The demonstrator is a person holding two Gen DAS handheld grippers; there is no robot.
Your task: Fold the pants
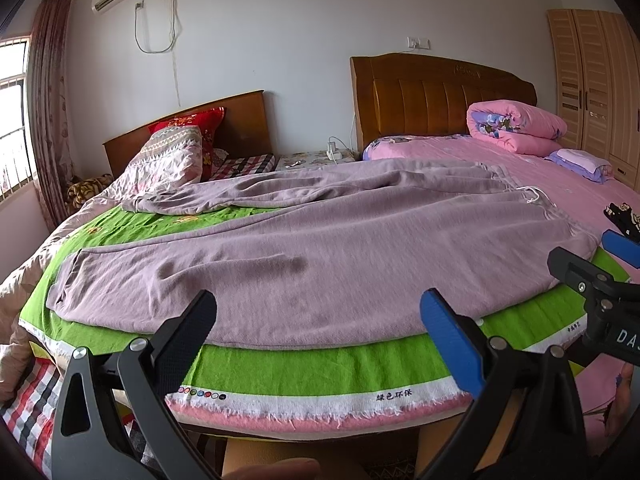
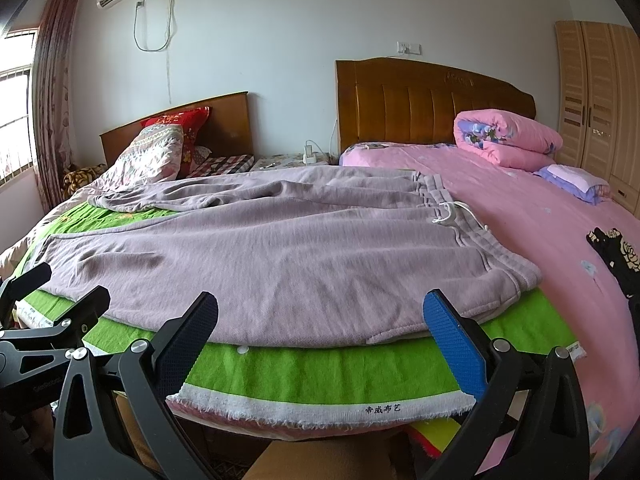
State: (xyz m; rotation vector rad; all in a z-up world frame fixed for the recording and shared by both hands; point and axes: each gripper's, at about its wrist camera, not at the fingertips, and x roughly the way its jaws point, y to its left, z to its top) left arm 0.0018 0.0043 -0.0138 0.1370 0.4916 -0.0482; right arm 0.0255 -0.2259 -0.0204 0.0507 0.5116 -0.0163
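- The purple sweatpants (image 1: 304, 248) lie flat on the green cloth (image 1: 304, 372) on the bed, near its front edge.
- They stretch sideways: the waistband (image 2: 480, 240) points to the right side of the bed, and the leg ends (image 1: 76, 280) to the left.
- The left gripper (image 1: 316, 320) waits just off the front edge by the legs, its fingers wide apart and holding nothing.
- The right gripper (image 2: 320, 320) is also wide apart and empty. It is nearer the waistband, so it looks best placed to grab that end.
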